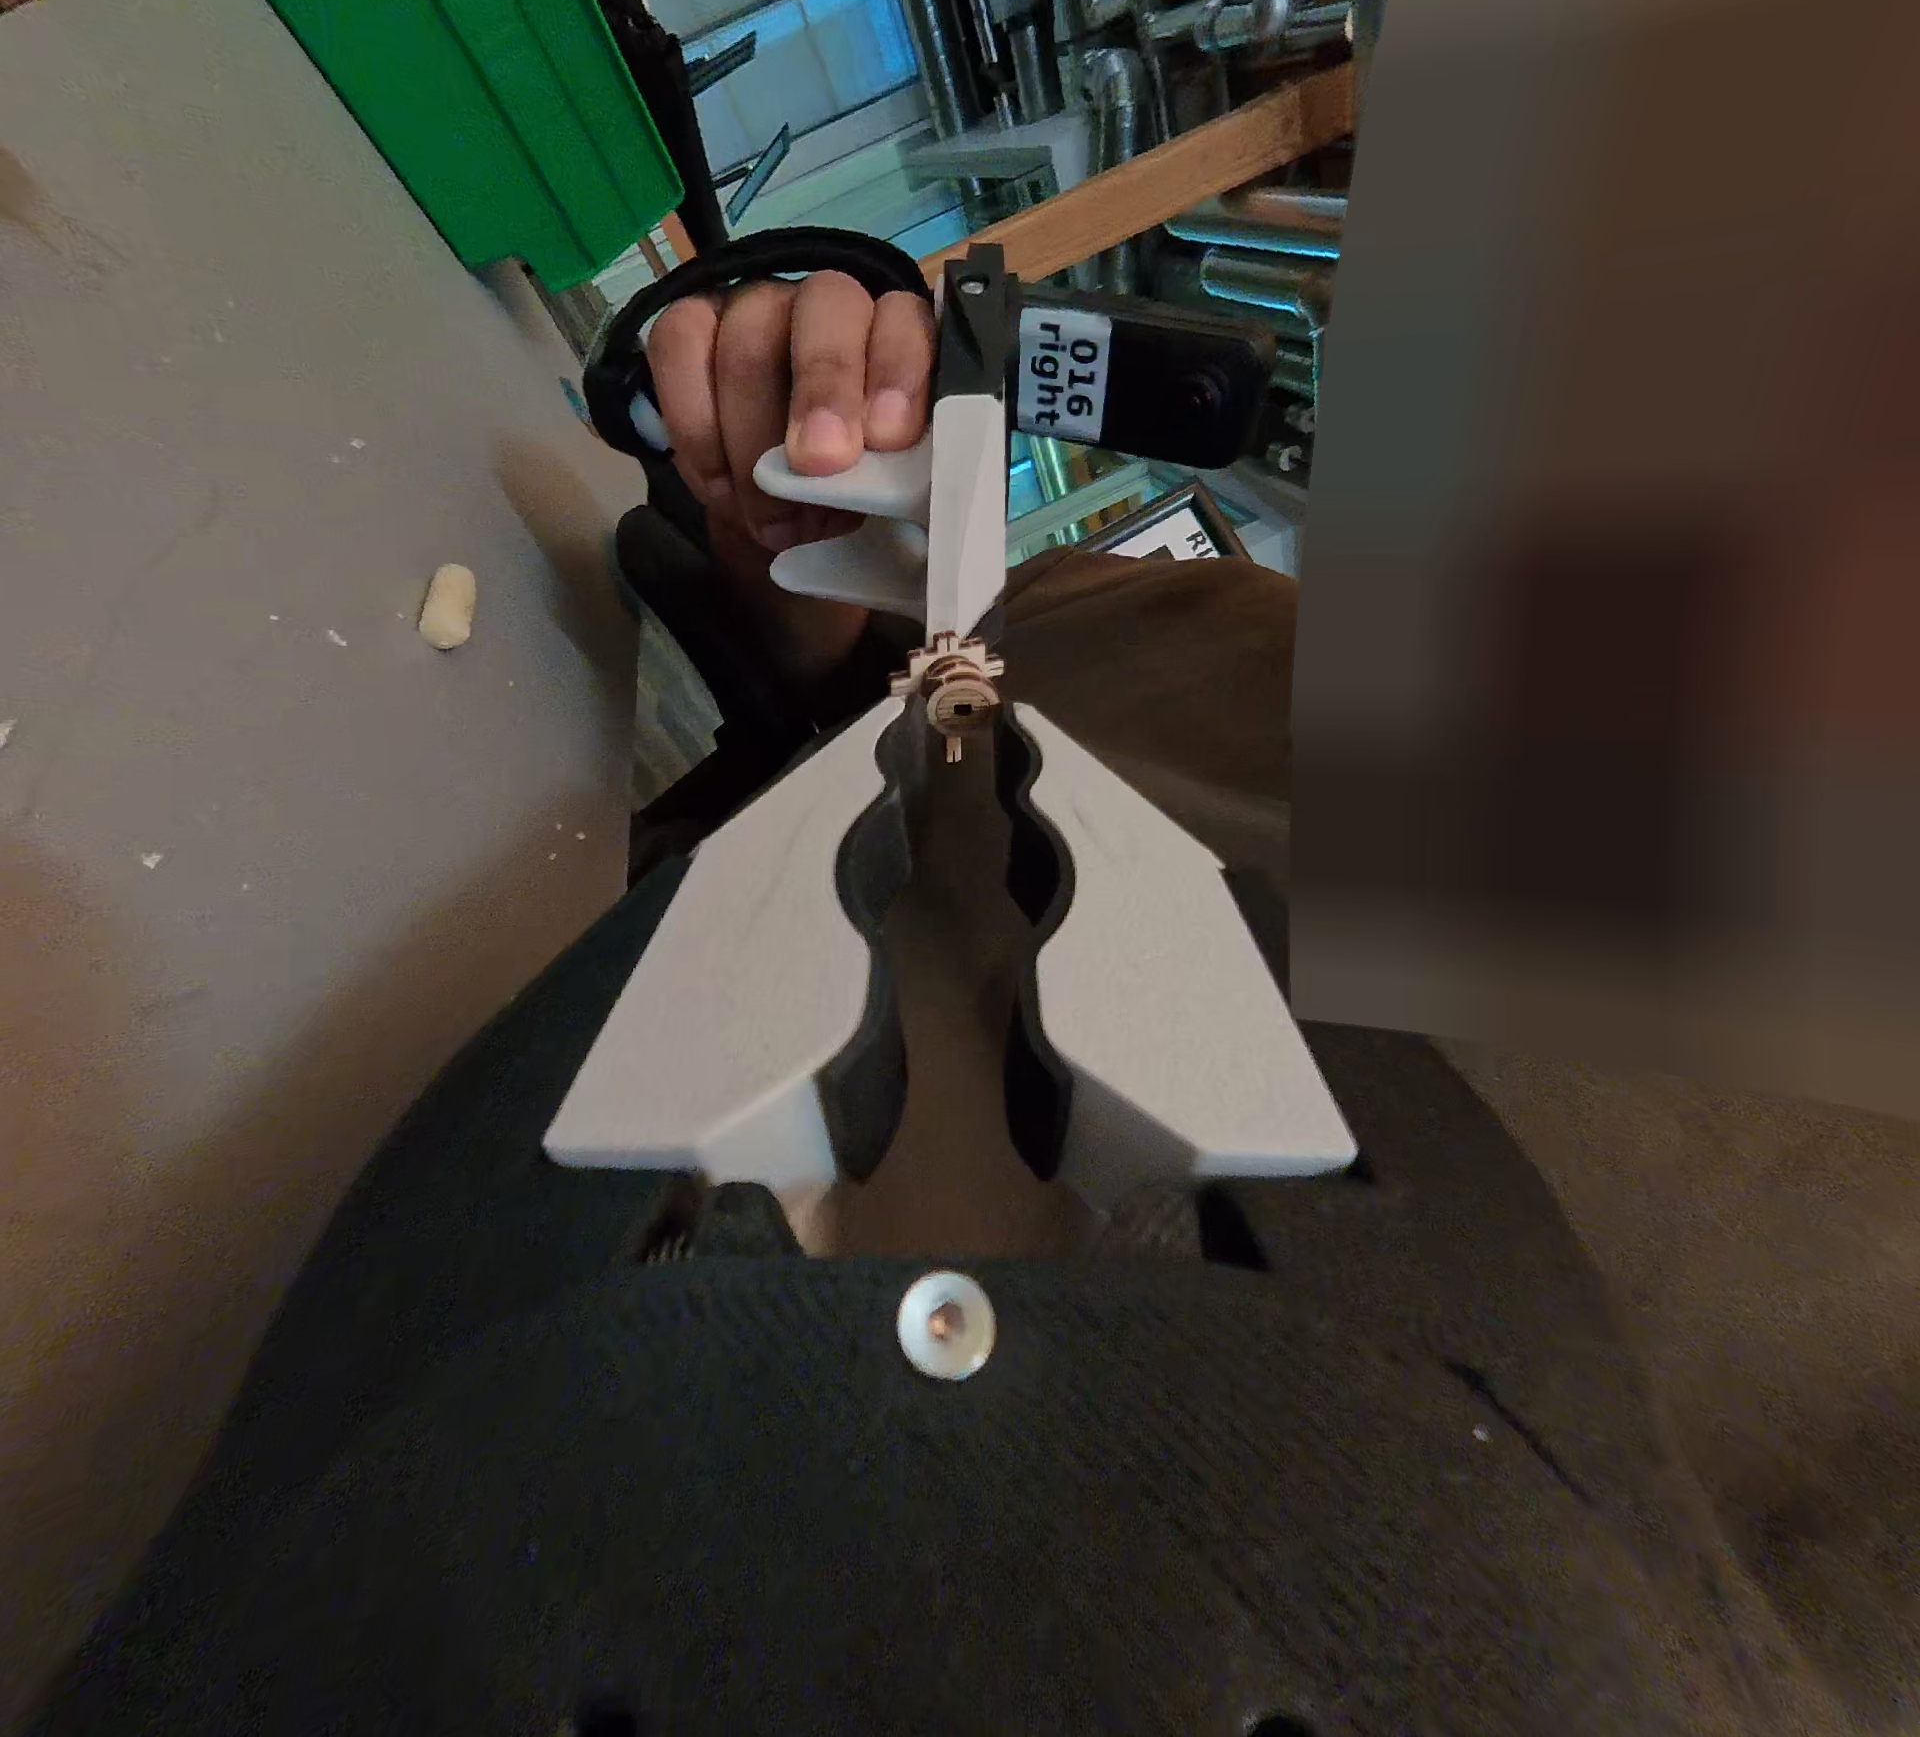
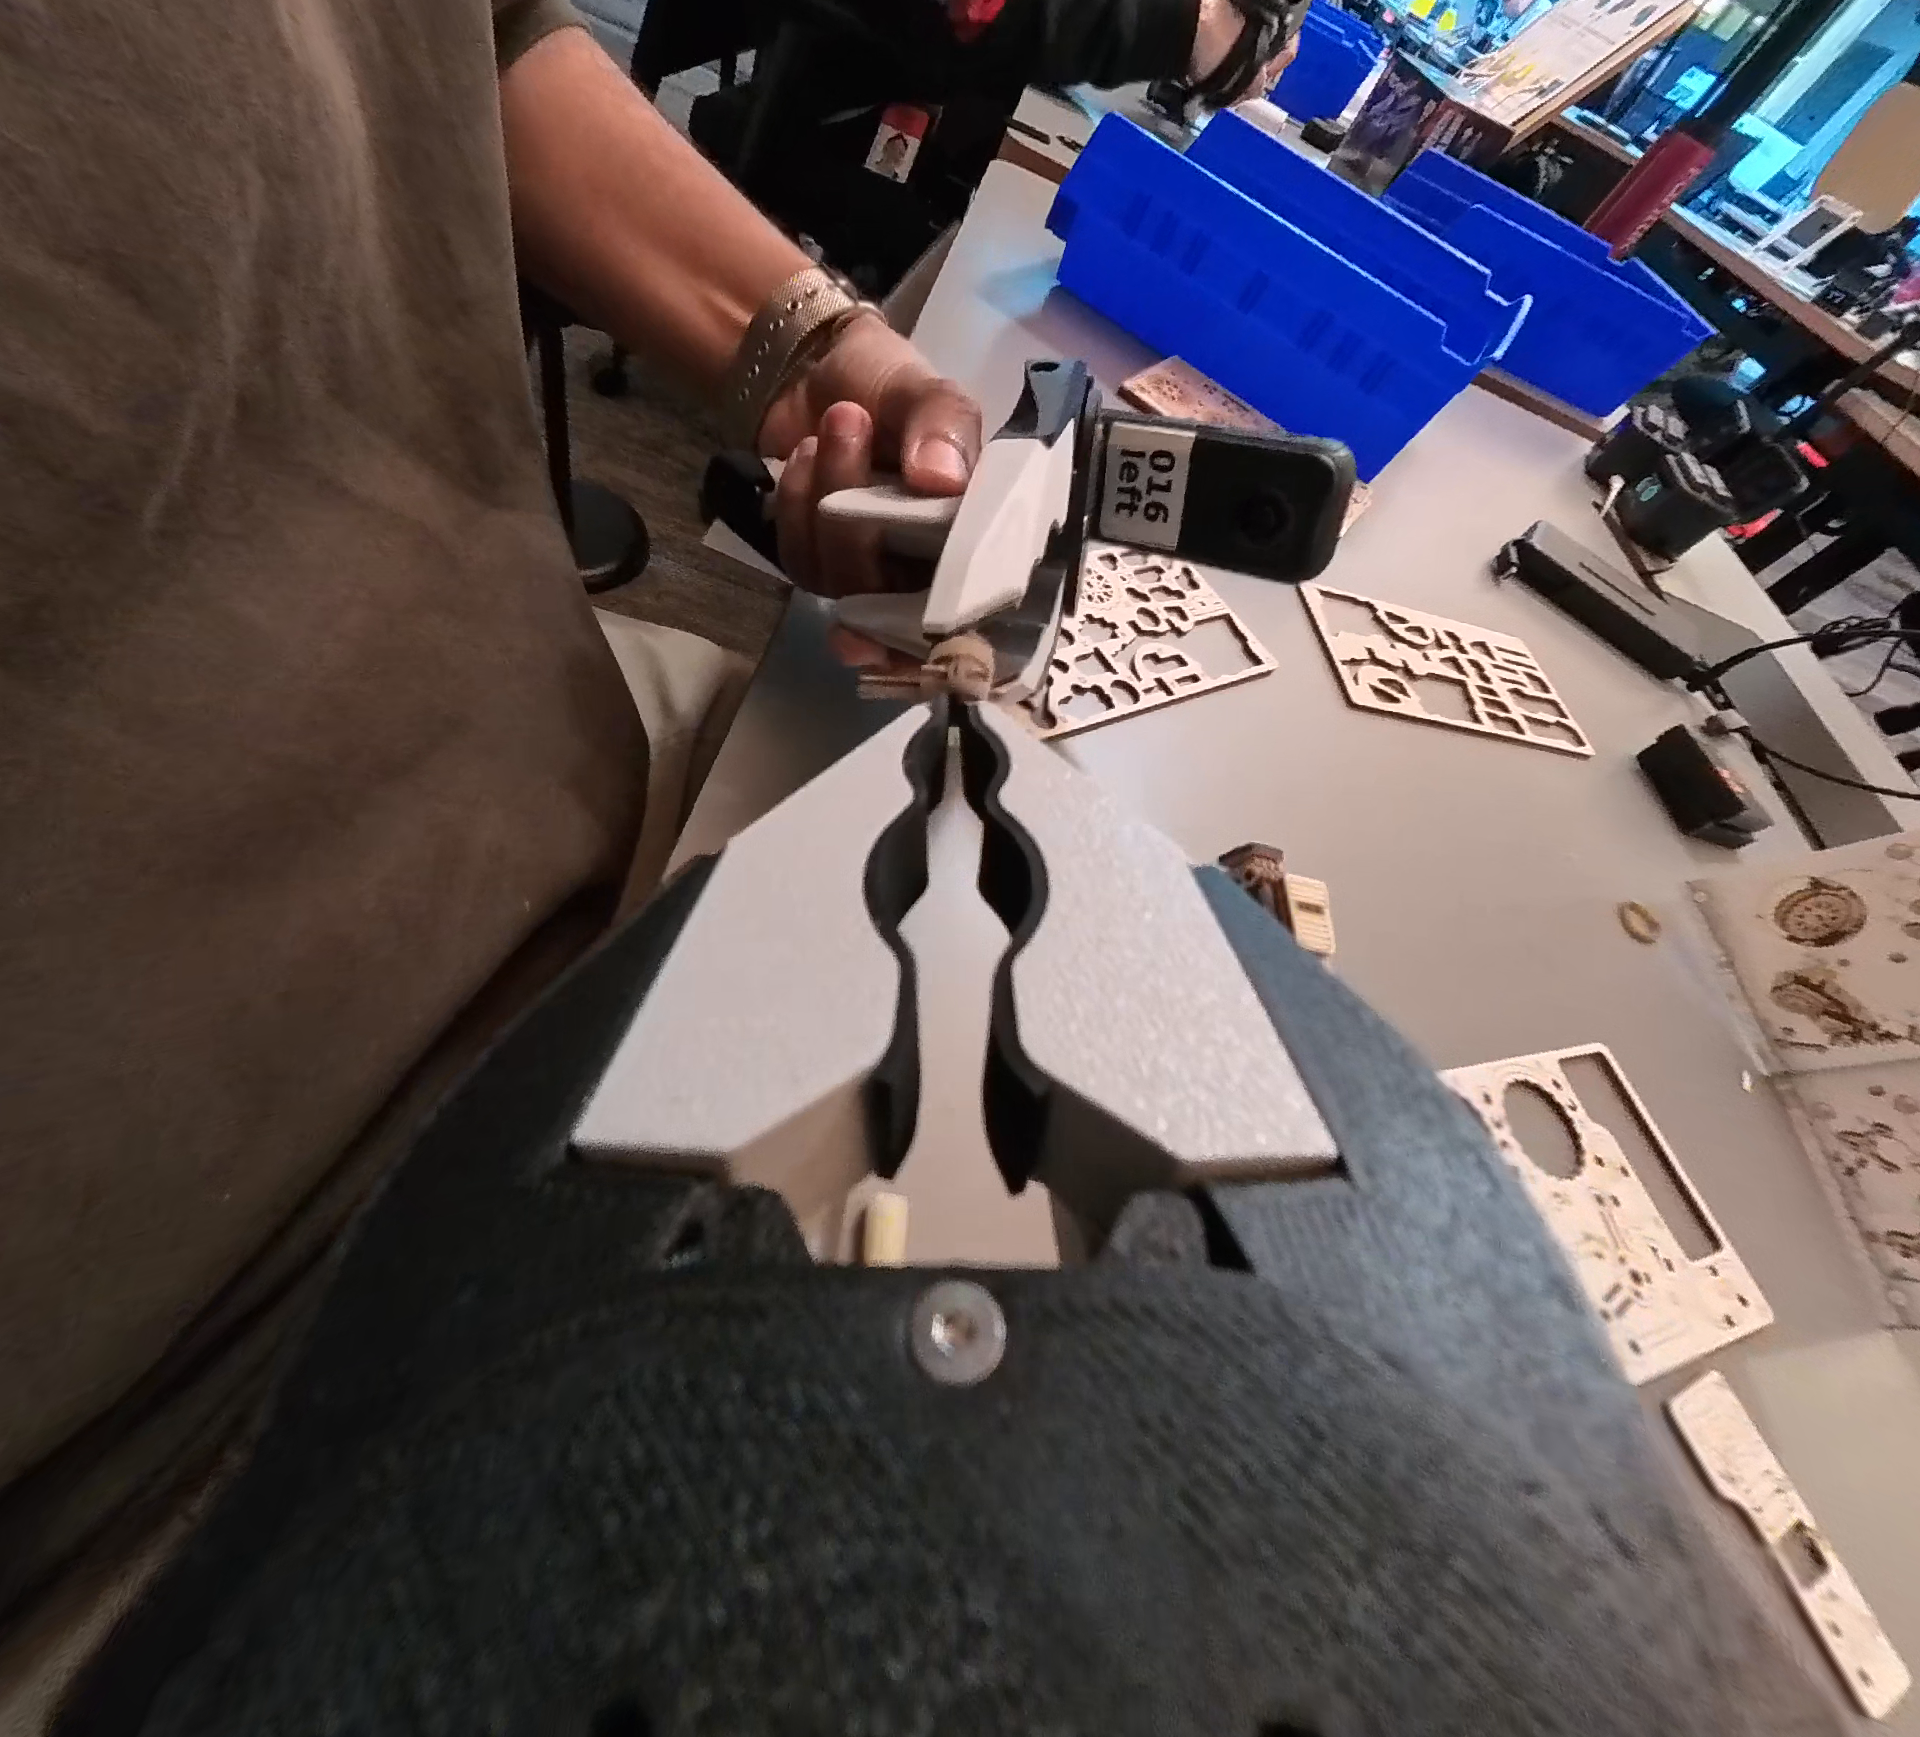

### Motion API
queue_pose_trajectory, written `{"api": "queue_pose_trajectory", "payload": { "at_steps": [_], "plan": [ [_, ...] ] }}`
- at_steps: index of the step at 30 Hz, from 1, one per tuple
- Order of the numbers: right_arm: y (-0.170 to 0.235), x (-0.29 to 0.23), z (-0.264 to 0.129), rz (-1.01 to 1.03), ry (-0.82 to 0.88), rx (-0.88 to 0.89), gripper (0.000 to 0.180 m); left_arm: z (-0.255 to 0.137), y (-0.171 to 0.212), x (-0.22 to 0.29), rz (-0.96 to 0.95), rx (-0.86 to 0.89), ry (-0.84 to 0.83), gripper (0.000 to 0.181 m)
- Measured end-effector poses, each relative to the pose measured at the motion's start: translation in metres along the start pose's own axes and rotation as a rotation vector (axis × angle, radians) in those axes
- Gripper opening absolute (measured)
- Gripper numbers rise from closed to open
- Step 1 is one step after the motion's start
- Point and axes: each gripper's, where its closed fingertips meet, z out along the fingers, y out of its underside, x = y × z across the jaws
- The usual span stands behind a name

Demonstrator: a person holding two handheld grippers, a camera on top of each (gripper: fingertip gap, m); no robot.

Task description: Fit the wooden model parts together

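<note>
I have both claws meeting tip to tip in the air above the near edge of the desk [image 2: 1299, 814], in front of my chest. The left claw [image 1: 951, 719] is pinched almost shut on a small round wooden piece [image 1: 954, 700] with a thin peg pointing back toward its camera. The right claw [image 2: 951, 719] is also nearly shut; in the left wrist view its tips reach the toothed wooden piece [image 1: 948, 661] at 12 o'clock of the round one. Whether that toothed piece is truly clamped or only touched, I cannot tell.

My judgement is that the two pieces are being pressed into each other along one axis. To do it well I would keep both wrists level, line up the slot with the tab before pushing, and press straight, not twisting, since thin cut wood may snap. A light squeeze on the left should be enough to stop the round piece from turning.

The cut-out wooden sheets [image 2: 1444, 685] lie on the desk at about 2 o'clock of the claws, well apart, with blue bins [image 2: 1268, 274] behind them.
</note>
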Motion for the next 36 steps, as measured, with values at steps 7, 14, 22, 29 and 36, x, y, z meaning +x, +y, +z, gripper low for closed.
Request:
{"api": "queue_pose_trajectory", "payload": {
  "at_steps": [7, 14, 22, 29, 36],
  "plan": [
    [0.014, -0.007, 0.003, 0.015, -0.034, -0.053, 0.000, -0.001, 0.008, -0.015, -0.013, -0.051, -0.111, 0.010],
    [0.020, -0.011, 0.006, 0.009, -0.031, -0.079, 0.000, -0.003, 0.010, -0.025, -0.002, -0.068, -0.175, 0.010],
    [0.002, -0.015, 0.000, 0.049, -0.085, 0.035, 0.000, 0.004, 0.016, -0.006, -0.028, -0.107, -0.024, 0.011],
    [0.002, -0.009, -0.002, 0.023, -0.045, 0.020, 0.000, 0.003, 0.004, -0.005, 0.015, -0.024, -0.047, 0.015],
    [0.002, -0.003, -0.004, 0.008, -0.005, 0.016, 0.000, -0.002, 0.002, -0.006, 0.018, -0.007, -0.068, 0.012]
  ]
}}
